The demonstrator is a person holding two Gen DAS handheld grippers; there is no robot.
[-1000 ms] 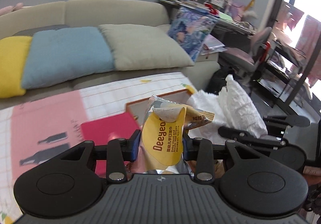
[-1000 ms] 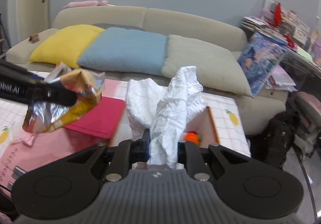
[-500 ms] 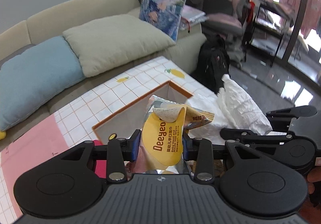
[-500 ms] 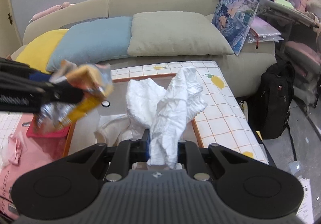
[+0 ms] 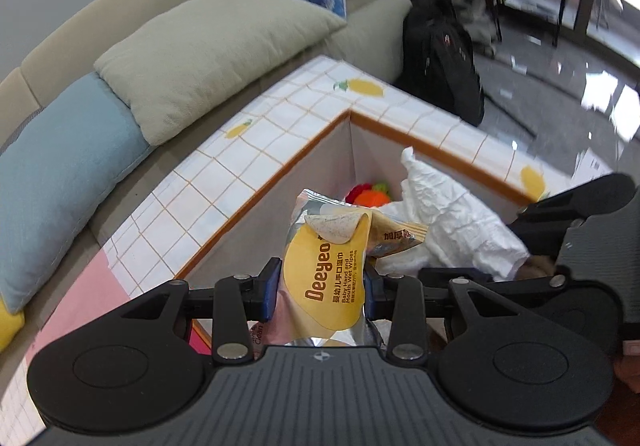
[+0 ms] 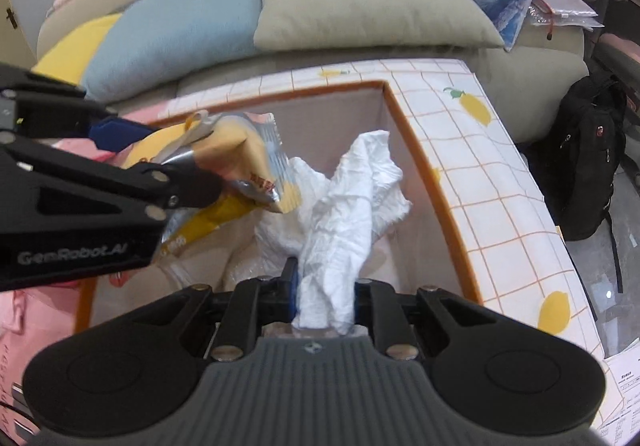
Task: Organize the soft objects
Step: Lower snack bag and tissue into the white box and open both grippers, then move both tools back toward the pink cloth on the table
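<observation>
While both tools hang over open storage box point(image 6: 436, 182), step in hand: dropping soft items inside. Left tool point(image 5: 320, 292) clamps yellow wet-wipes pack point(image 5: 328, 274); right tool point(image 6: 325, 292) pinches crumpled white cloth point(image 6: 352, 202), jaws narrow, just been easing open, cloth between them. Orange plush toy point(image 5: 370, 198) lies in box. Next: spread jaws, release. Versus a second ago: sofa filled view then, box interior now.

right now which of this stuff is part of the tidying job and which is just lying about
Part of the job:
- wet wipes pack, held in left gripper
- white cloth, held in right gripper
- storage box

Lying about:
- sofa cushions
- black backpack
</observation>
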